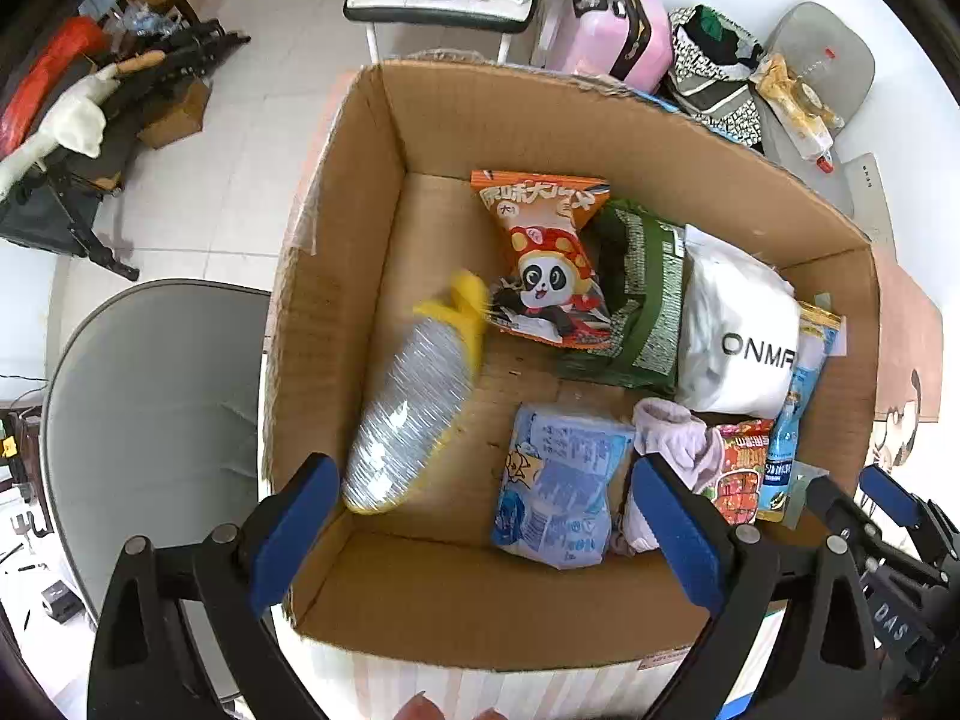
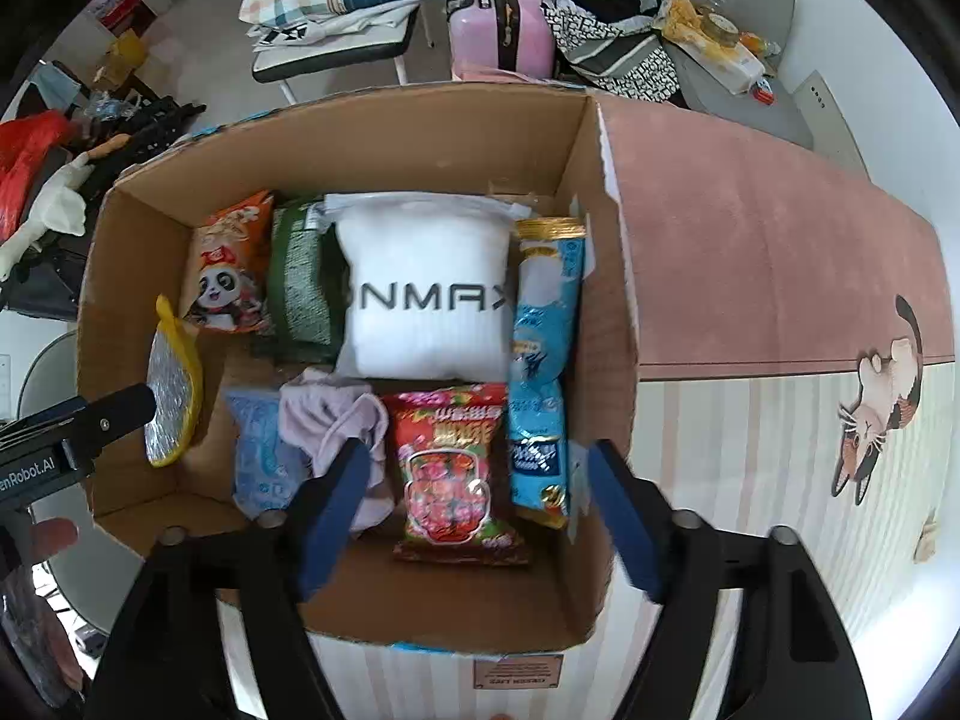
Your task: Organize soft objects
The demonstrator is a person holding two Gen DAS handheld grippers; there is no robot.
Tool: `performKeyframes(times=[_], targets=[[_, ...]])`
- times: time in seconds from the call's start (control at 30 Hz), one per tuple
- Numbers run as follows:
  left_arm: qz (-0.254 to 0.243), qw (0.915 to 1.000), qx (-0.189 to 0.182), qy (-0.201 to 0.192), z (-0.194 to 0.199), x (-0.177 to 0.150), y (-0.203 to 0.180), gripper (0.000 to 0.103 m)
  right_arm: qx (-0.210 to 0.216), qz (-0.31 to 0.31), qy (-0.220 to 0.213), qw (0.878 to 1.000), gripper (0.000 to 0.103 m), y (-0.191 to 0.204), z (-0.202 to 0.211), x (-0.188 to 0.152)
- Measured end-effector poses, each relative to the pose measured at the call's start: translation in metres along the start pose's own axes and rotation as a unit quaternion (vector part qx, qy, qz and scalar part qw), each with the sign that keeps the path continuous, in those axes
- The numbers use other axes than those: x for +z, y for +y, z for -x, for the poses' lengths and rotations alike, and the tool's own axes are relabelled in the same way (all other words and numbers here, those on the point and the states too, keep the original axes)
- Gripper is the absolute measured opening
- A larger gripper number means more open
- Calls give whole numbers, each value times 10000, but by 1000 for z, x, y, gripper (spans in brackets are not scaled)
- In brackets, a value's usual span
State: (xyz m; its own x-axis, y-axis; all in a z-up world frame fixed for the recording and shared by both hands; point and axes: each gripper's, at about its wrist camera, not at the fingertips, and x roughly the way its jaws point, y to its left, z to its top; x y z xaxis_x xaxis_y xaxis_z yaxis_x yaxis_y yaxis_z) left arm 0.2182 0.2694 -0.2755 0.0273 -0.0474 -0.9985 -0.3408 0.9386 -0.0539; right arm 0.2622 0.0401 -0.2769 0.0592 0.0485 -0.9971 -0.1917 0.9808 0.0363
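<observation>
Left gripper (image 1: 480, 531) hangs over the near-left corner of the open brown cardboard box (image 1: 360, 192), jaws spread wide, nothing between them. Just ahead, the silver-and-yellow padded mitt (image 1: 414, 414) is blurred, tipped against the left wall w/ its yellow cuff up; can't tell if it's settled on the floor of the box. Moving right: orange panda snack bag (image 1: 543, 258) and green packet (image 1: 645, 306) along the far wall, light-blue pouch (image 1: 558, 486) by the near wall, lilac cloth (image 2: 333, 423) bunched beside it, white soft pack w/ black lettering (image 2: 426, 294) mid-box, red snack bag (image 2: 450, 468), then the tall blue packet (image 2: 543, 372) against the right wall. Right gripper (image 2: 480, 507) hovers over the near edge, also spread, empty. Risk: mitt slumps onto the blue pouch, messing the row, or the lilac cloth snags a finger on the next reach.
</observation>
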Motion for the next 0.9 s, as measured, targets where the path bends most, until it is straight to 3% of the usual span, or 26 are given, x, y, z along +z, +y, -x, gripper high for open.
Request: performKeyframes(times=[0.1, 0.4, 0.6, 0.9], targets=[[-45, 9998, 76, -193, 4, -7, -11, 101, 95, 57, -72, 9999, 103, 5, 4, -8], [-178, 9981, 230, -536, 16, -39, -42, 101, -221, 104, -360, 9991, 103, -3, 18, -31], [-194, 9974, 205, -661, 31, -50, -50, 101, -65, -114, -420, 9990, 103, -16, 36, -42], [-312, 9895, 156, -1401, 124, -87, -65, 101, 166, -231, -1093, 9936, 103, -36, 133, -72]])
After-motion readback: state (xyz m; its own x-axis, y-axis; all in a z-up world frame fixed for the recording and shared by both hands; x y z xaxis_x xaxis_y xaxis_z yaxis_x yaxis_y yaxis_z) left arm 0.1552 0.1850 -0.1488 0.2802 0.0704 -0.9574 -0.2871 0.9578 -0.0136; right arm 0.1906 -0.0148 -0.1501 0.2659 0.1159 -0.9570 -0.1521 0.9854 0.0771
